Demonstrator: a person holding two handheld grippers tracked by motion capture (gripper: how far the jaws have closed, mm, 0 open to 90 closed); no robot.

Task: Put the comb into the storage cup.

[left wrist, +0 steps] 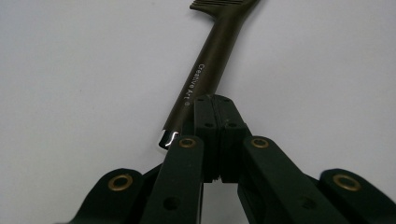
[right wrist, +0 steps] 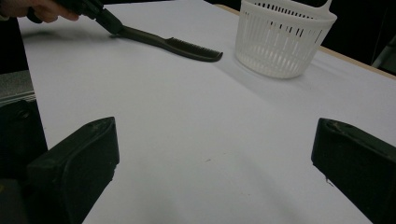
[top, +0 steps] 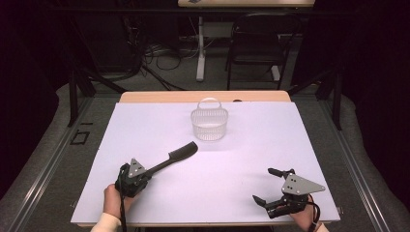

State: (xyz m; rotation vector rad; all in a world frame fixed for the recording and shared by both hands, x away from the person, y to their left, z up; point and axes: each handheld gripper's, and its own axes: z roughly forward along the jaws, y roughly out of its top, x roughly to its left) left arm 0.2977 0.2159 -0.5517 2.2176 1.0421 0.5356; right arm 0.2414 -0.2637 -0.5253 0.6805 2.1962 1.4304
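The left claw [top: 151,170] is clamped on the handle end of the comb [top: 176,156], near the bench's [top: 251,159] front-left corner. The comb's long axis runs from the claw toward the basket [top: 209,123] by the far edge, teeth end leading. The right claw [top: 270,186], jaws apart, holds nothing at the front-right corner, farther from the comb.

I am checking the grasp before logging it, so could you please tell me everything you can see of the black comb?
The black comb is one long piece of dark, plastic-looking material: a rounded handle bearing small white lettering, widening into a toothed head. It lies low along the white table, head pointing toward the white basket but apart from it. The left gripper is shut on the handle's end; whether the comb rests on the table or is slightly raised cannot be told.
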